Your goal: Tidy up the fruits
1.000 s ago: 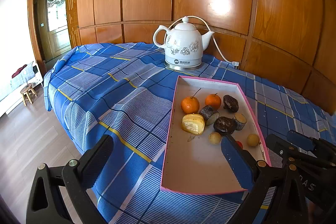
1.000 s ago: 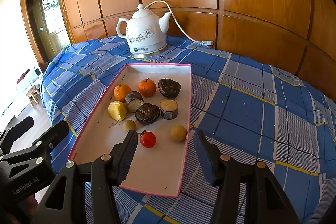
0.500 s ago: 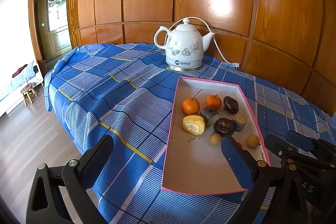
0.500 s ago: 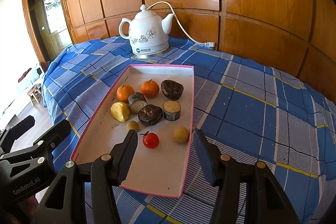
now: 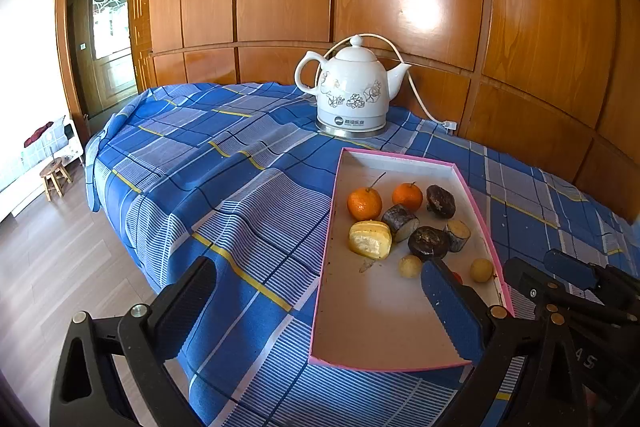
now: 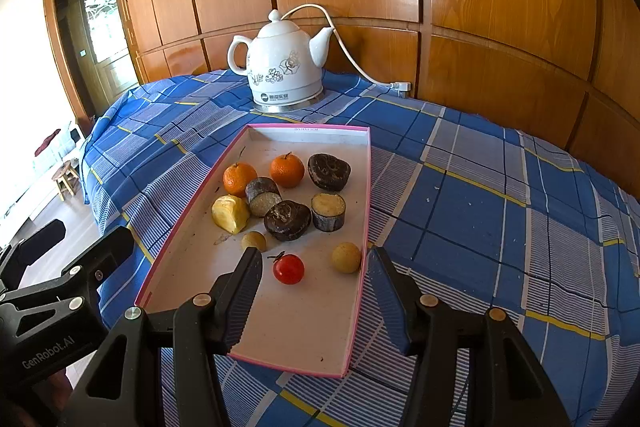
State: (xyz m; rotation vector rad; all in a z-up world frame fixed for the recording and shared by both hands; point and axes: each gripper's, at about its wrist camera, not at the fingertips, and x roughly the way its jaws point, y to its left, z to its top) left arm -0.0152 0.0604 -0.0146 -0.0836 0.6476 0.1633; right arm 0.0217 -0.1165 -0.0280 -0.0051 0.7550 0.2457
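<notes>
Fruits lie loose in pink-rimmed tray [image 6: 362, 227]: two oranges [image 6: 239, 179], red tomato [image 6: 288, 268], dark pieces. Left tool [image 5: 316, 301] and right tool [image 6: 316, 291] gape, holding nothing.

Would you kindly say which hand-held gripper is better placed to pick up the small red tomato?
Right hand-held gripper: open, with the small red tomato just ahead between its fingers. The left hand-held gripper sits off the pink-rimmed tray's left side.
</notes>
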